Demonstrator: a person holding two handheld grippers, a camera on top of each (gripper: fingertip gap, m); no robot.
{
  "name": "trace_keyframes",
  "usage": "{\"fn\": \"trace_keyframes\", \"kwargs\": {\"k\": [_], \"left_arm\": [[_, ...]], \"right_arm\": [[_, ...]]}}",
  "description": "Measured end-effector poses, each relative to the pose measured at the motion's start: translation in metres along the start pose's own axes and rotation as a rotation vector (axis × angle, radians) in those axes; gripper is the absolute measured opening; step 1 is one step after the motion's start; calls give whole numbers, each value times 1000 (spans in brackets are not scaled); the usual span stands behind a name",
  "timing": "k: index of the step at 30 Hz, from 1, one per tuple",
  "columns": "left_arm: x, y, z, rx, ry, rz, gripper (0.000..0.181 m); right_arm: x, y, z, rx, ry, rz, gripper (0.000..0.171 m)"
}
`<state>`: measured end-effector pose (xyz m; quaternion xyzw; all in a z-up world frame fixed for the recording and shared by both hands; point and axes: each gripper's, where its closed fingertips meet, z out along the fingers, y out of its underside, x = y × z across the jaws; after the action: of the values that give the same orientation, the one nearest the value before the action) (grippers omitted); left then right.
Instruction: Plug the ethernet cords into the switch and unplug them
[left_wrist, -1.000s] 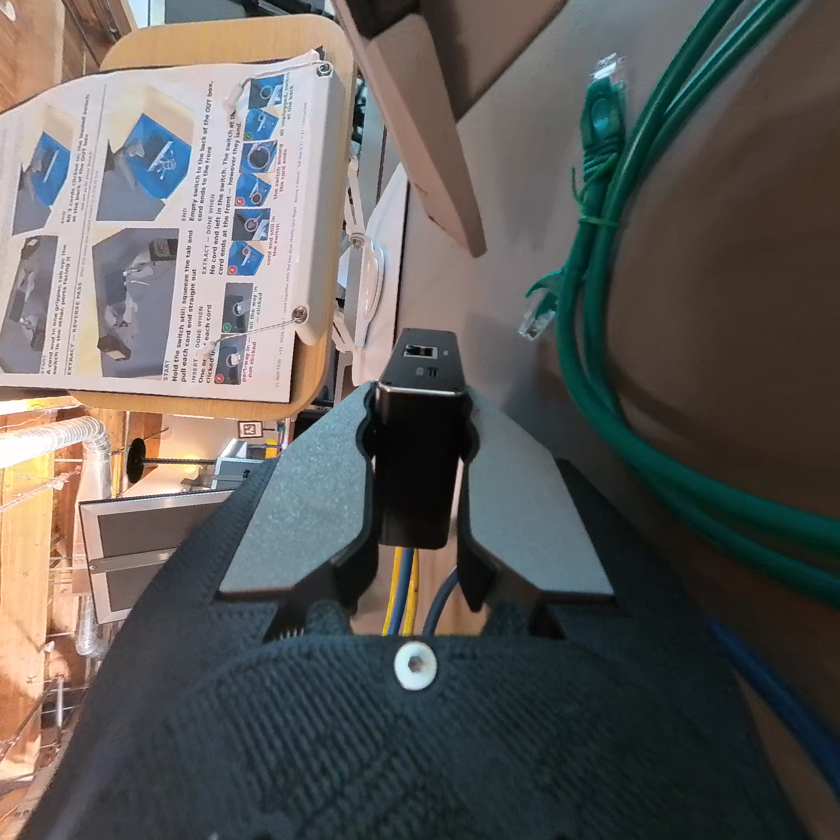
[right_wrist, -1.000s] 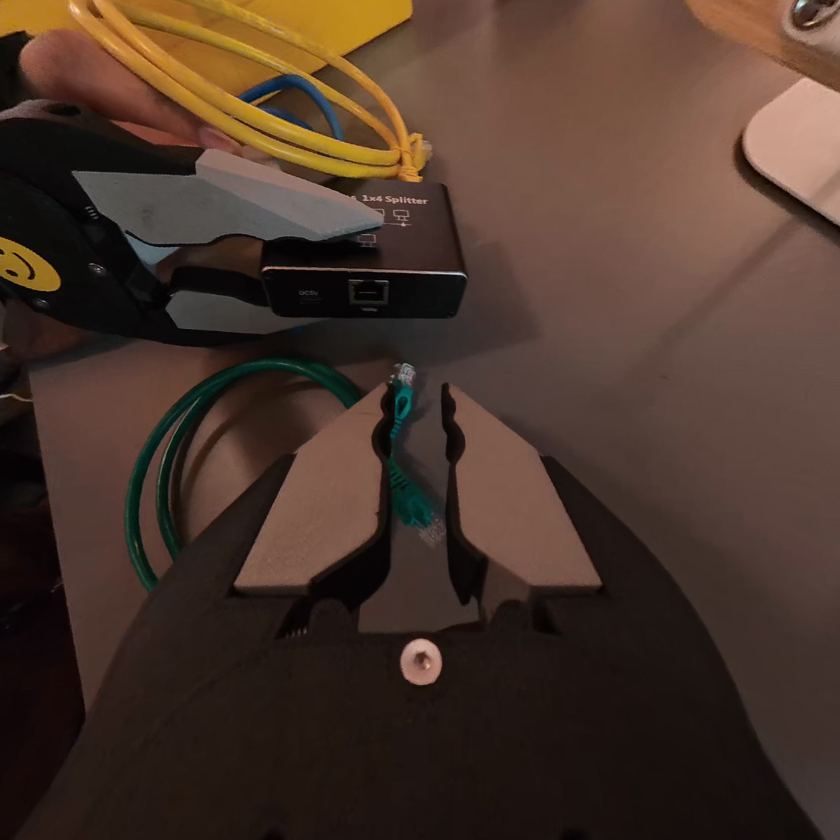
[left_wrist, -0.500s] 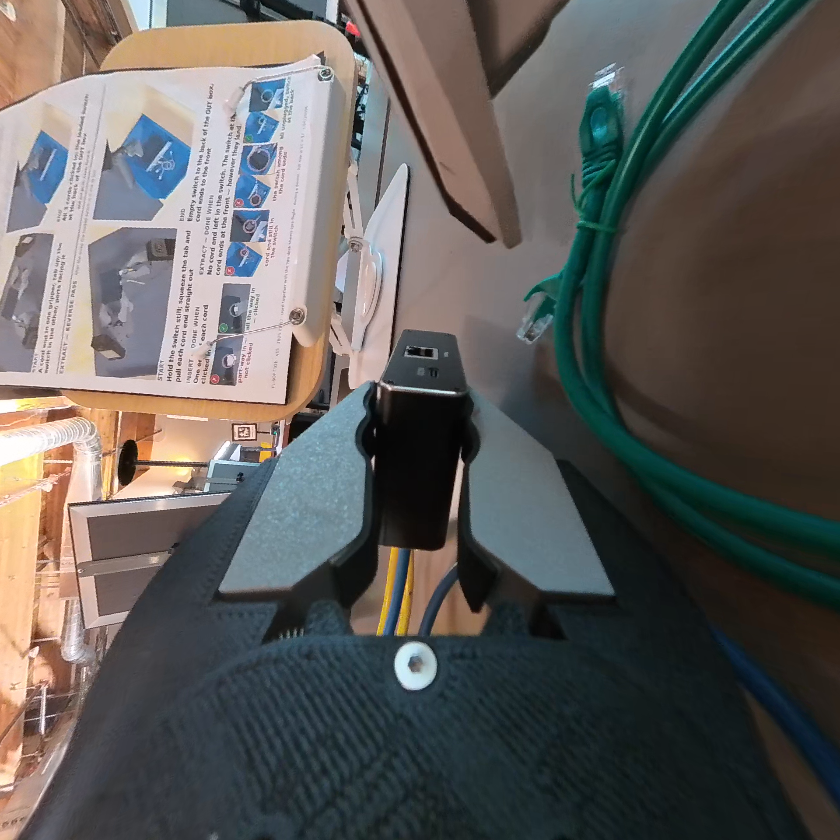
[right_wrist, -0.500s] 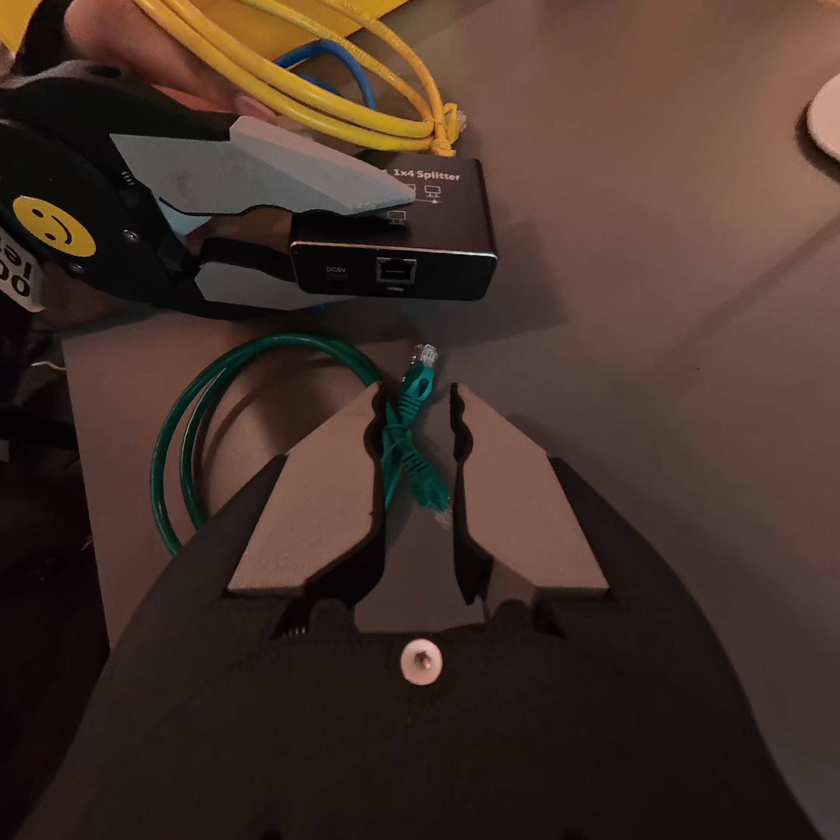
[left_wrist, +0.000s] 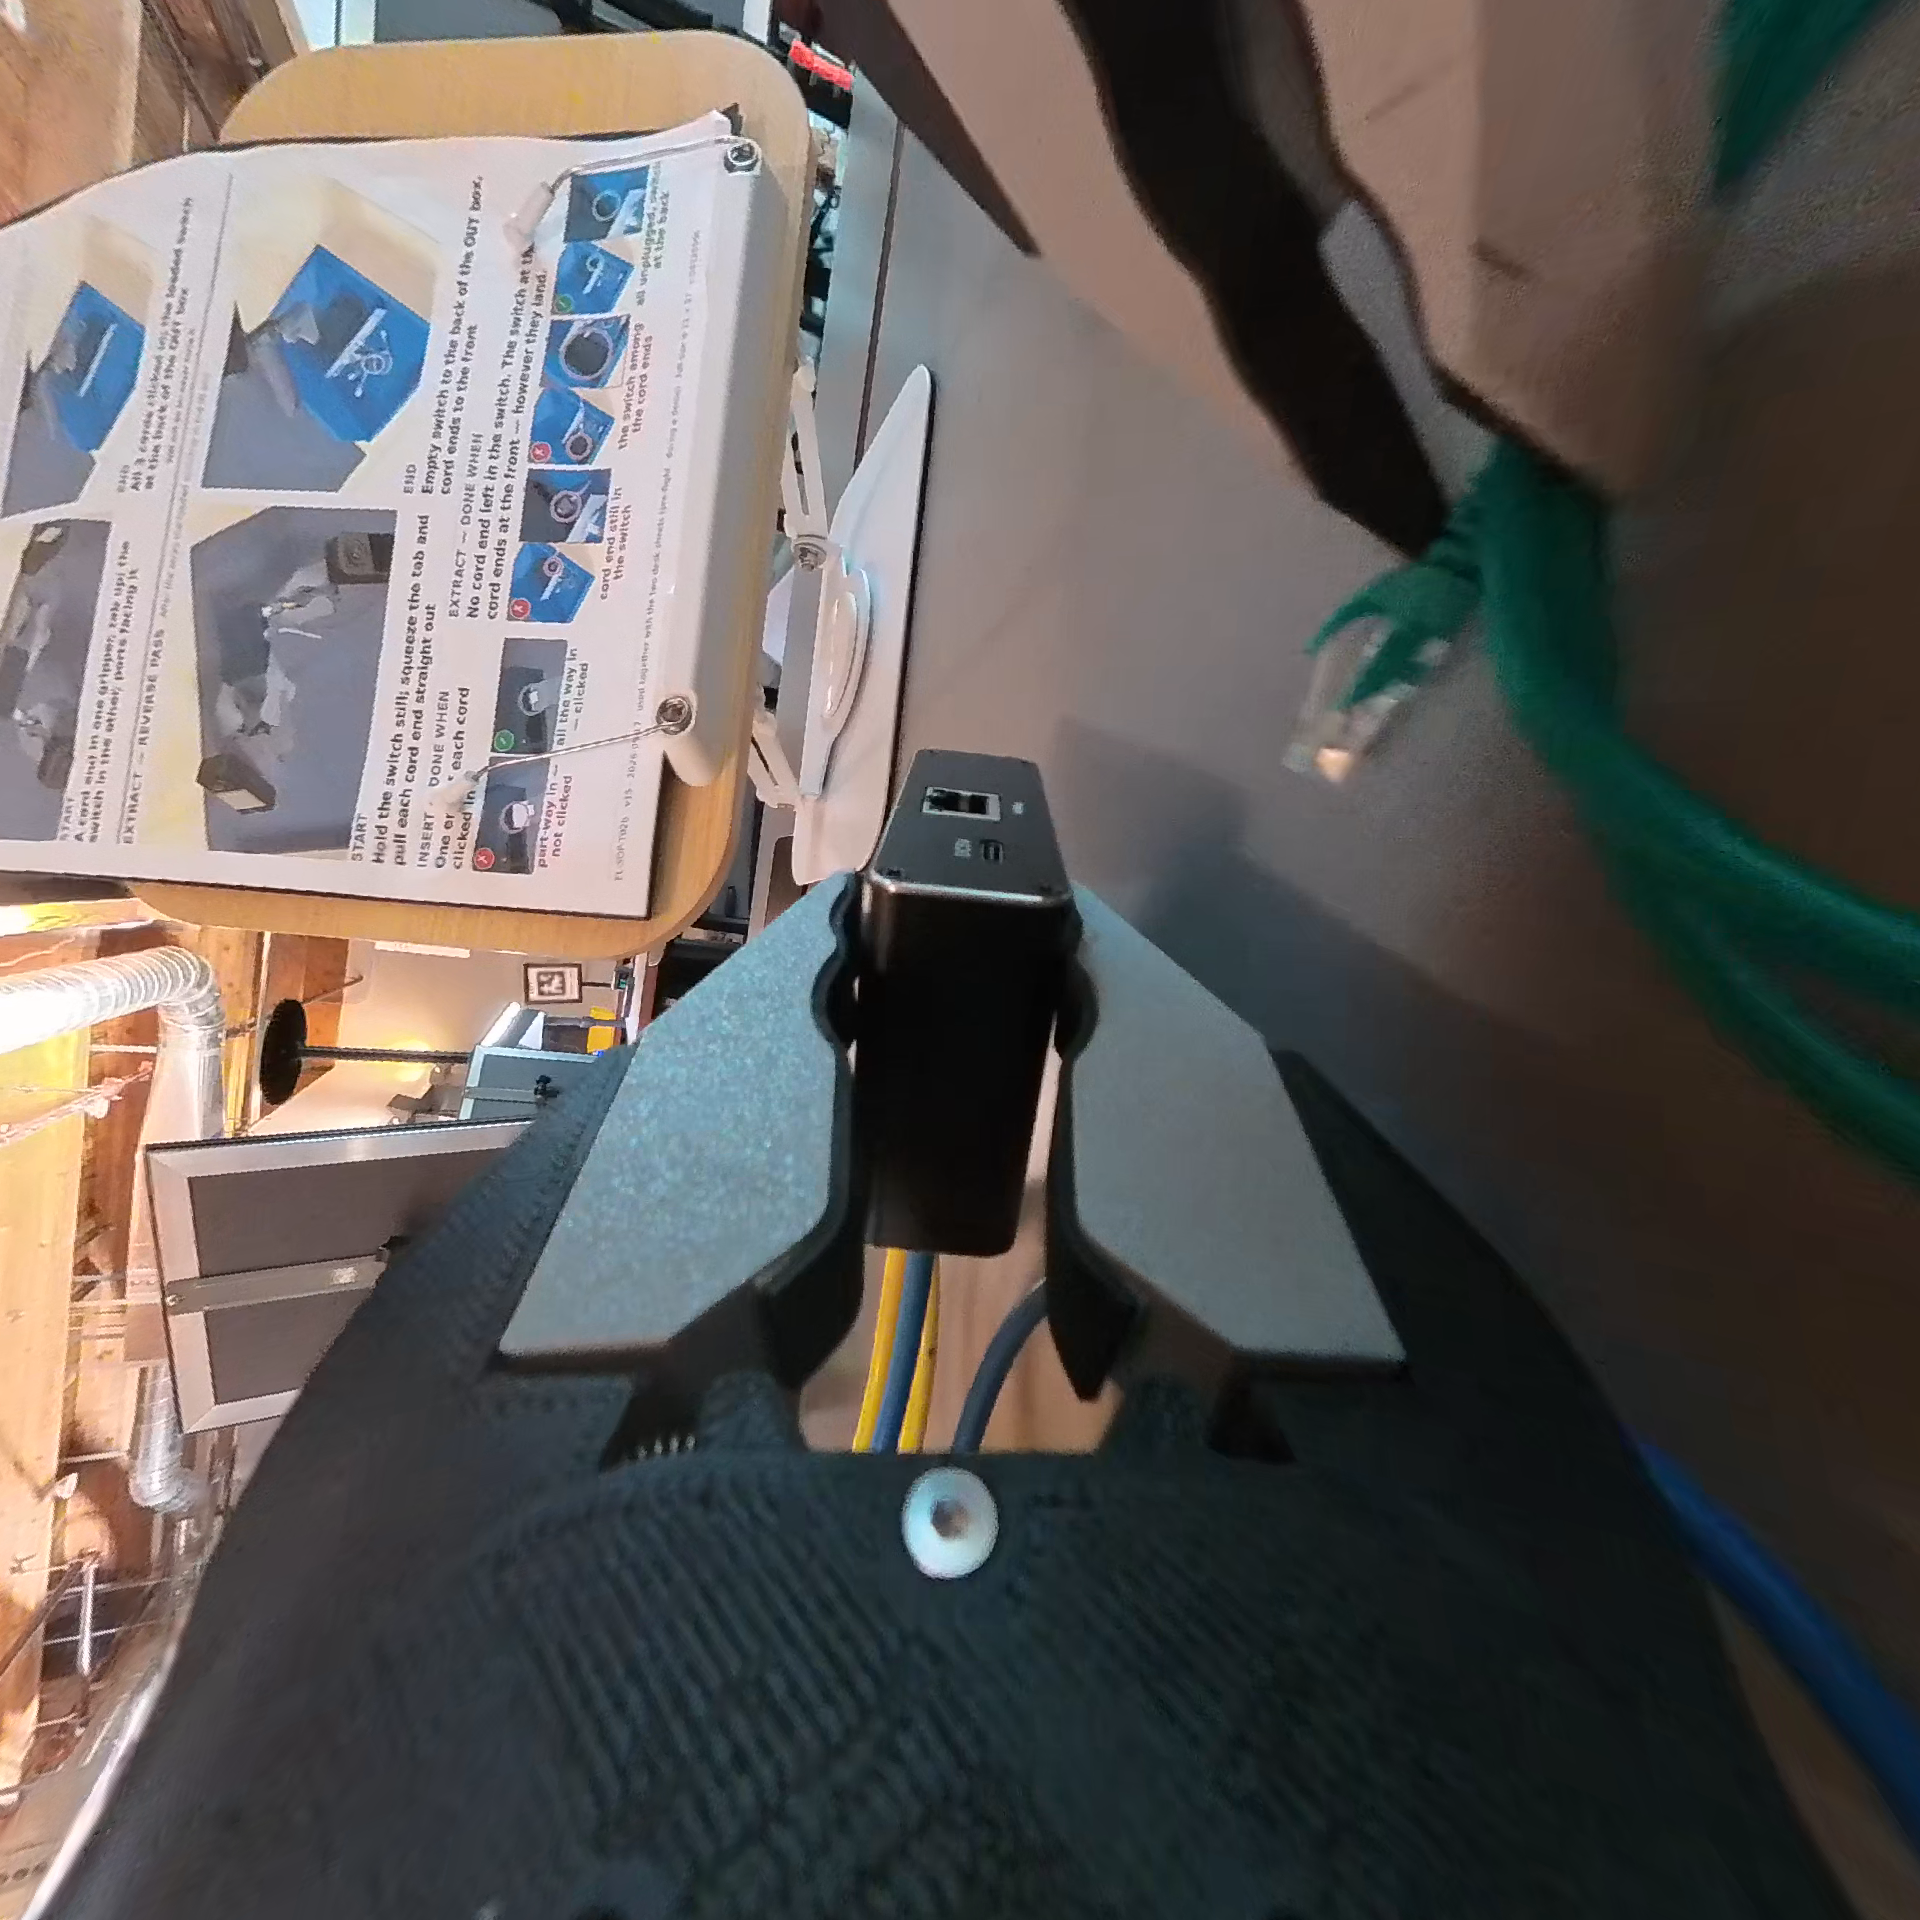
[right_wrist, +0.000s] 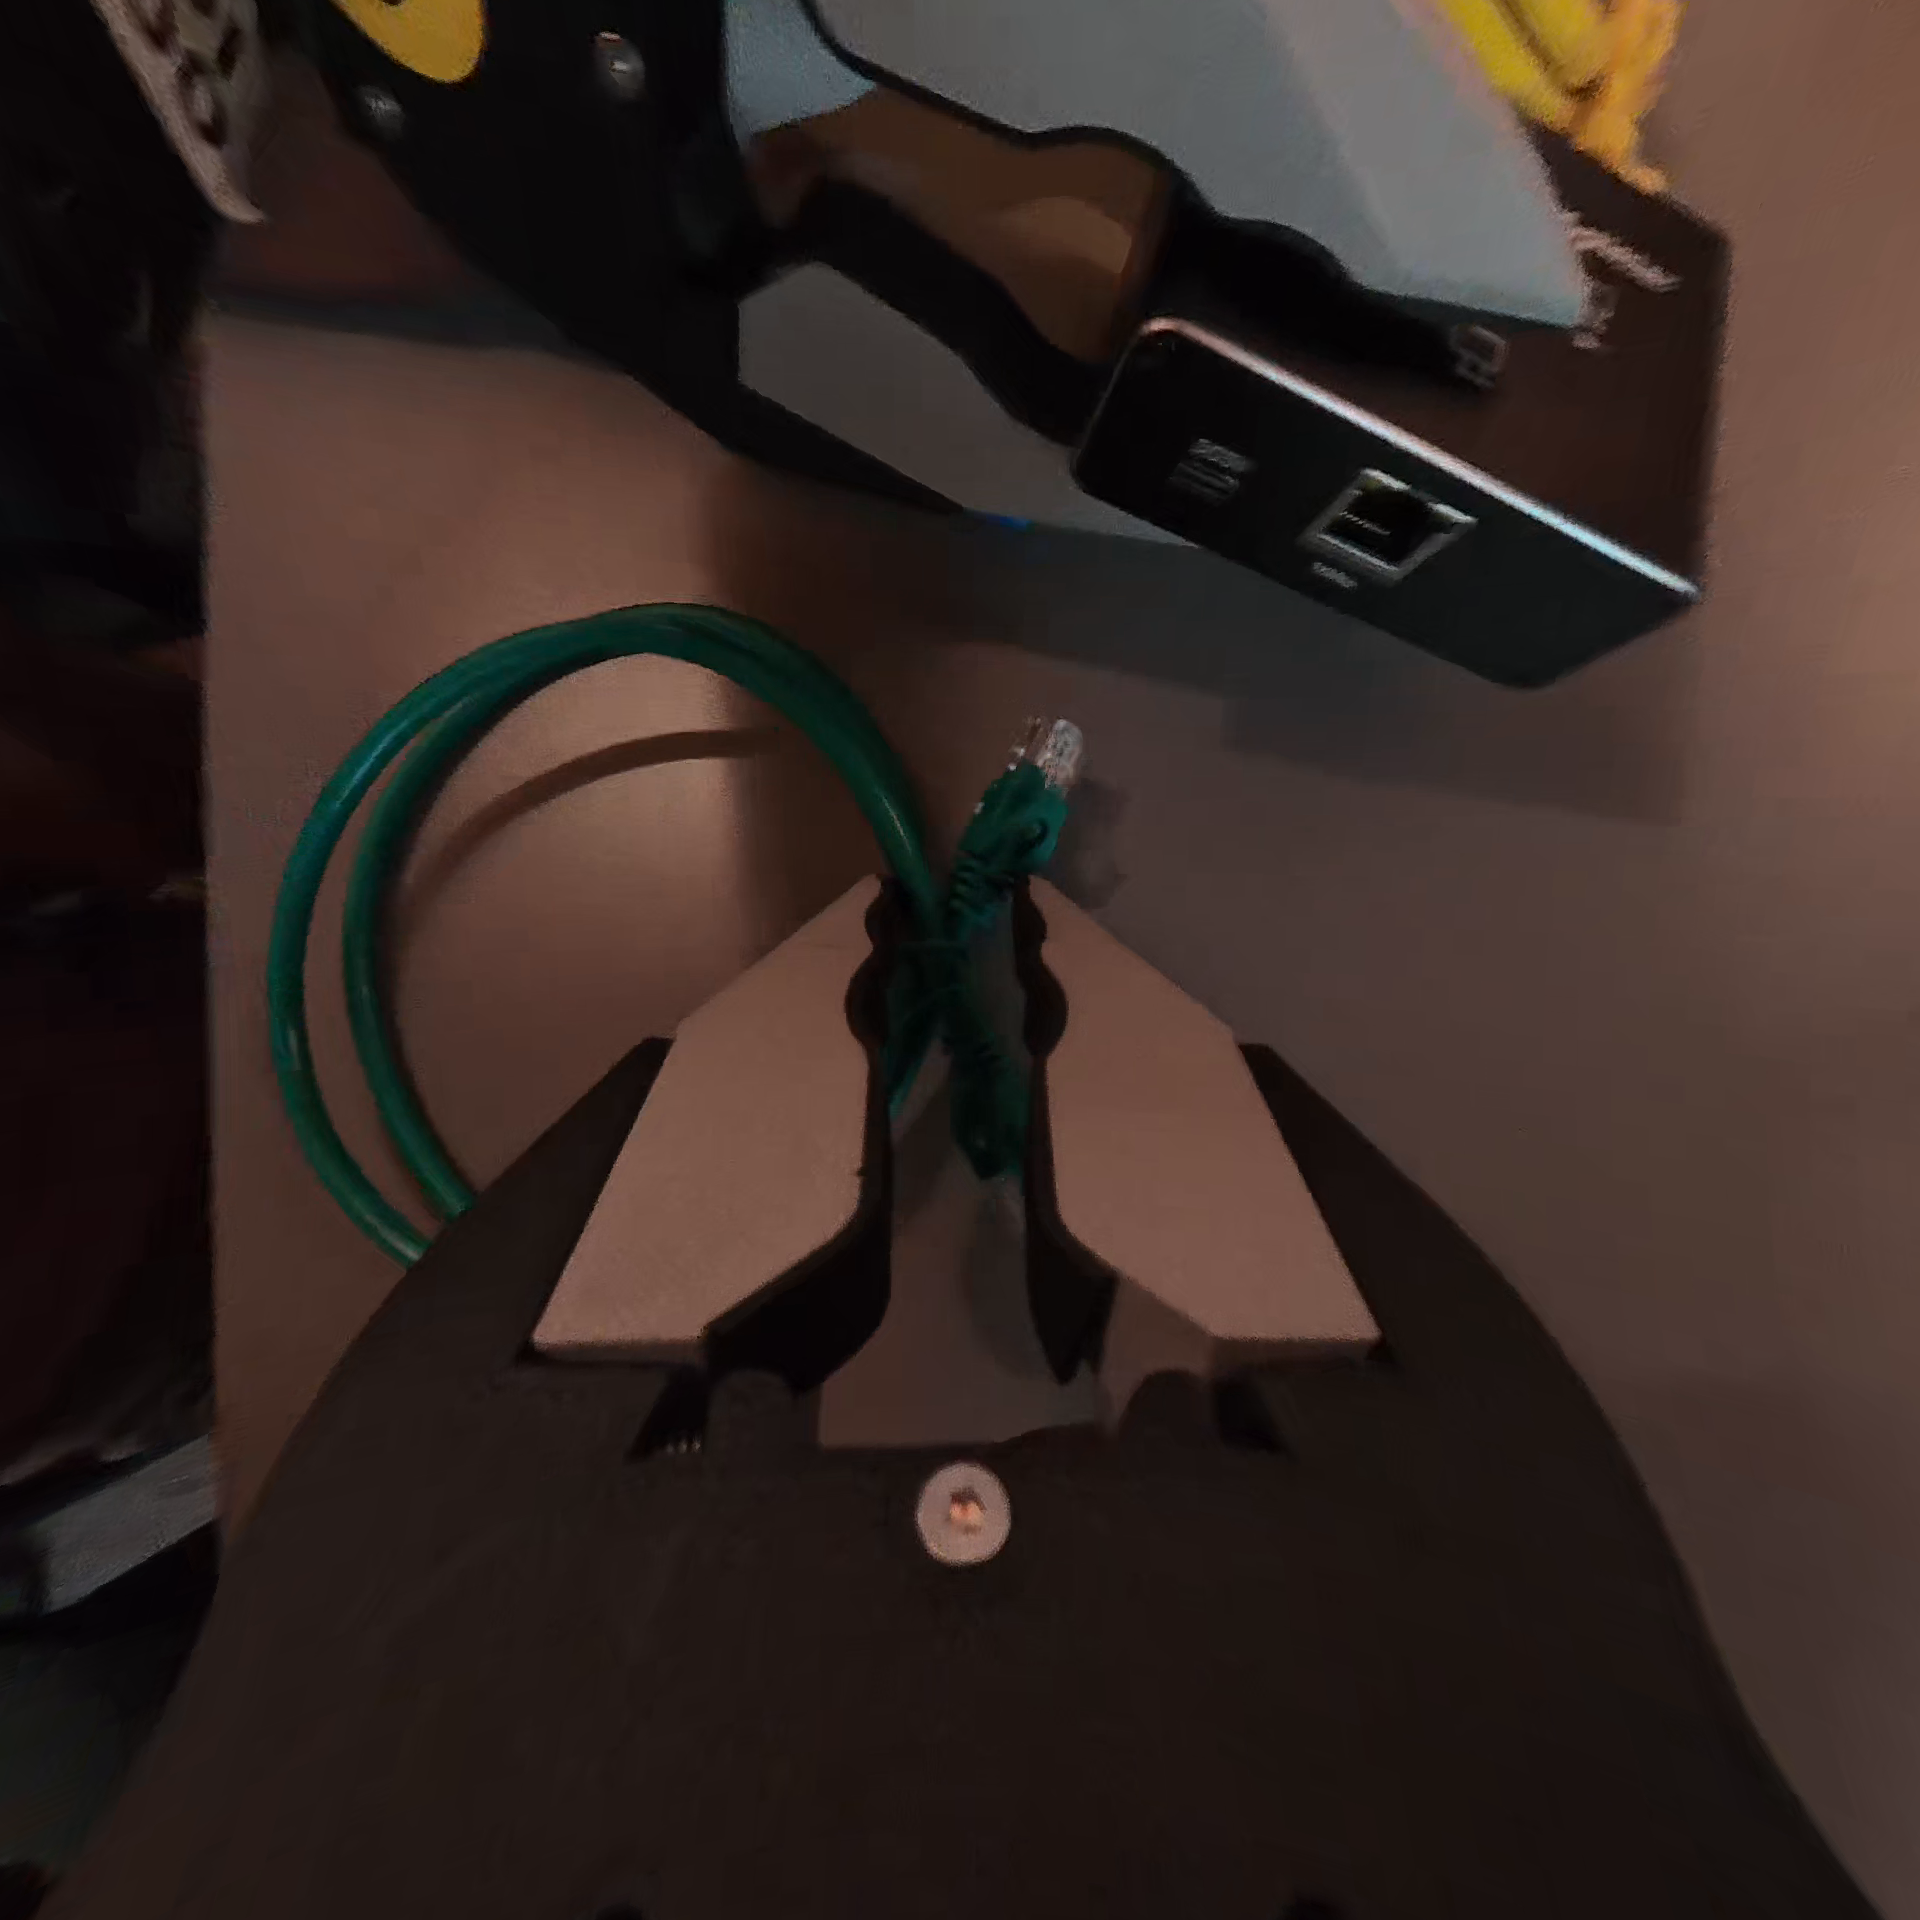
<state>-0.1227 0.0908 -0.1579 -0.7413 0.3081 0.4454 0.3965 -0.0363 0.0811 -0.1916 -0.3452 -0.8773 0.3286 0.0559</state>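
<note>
The green cord (right_wrist: 665, 665) lies looped on the worktop (right_wrist: 1455, 1039), its plug (right_wrist: 1044, 769) poking out just past your right claw (right_wrist: 951, 909), which is nearly closed around the cord behind the plug. The plug's long axis points ahead; the switch (right_wrist: 1455, 540) sits up and to the right, its open port (right_wrist: 1387, 535) angled toward you, clamped tight in your left claw (left_wrist: 961, 914). Steer right to line them up.
</note>
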Motion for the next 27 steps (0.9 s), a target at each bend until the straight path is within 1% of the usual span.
{"fn": "trace_keyframes", "kwargs": {"k": [3, 6, 9, 15, 17, 22, 27], "left_arm": [[-1, 0, 0, 3, -1, -9, 34], [0, 0, 0, 3, 0, -6, 34], [0, 0, 0, 3, 1, -6, 34], [0, 2, 1, -6, 1, -6, 34], [0, 2, 1, -6, 2, -5, 34], [0, 3, 1, -8, 1, -5, 34], [1, 2, 2, -9, 5, 1, 34]], "right_arm": [[20, -3, -12, 41, 93, 58, 19], [30, -8, -21, 98, 119, 111, 22], [38, -9, -24, 114, 158, 142, 22], [27, -14, -23, 135, 106, 123, 27], [29, -12, -19, 112, 124, 124, 27], [44, -3, -13, 88, 165, 259, 23], [38, -7, -10, 127, 85, 326, 22]]}}
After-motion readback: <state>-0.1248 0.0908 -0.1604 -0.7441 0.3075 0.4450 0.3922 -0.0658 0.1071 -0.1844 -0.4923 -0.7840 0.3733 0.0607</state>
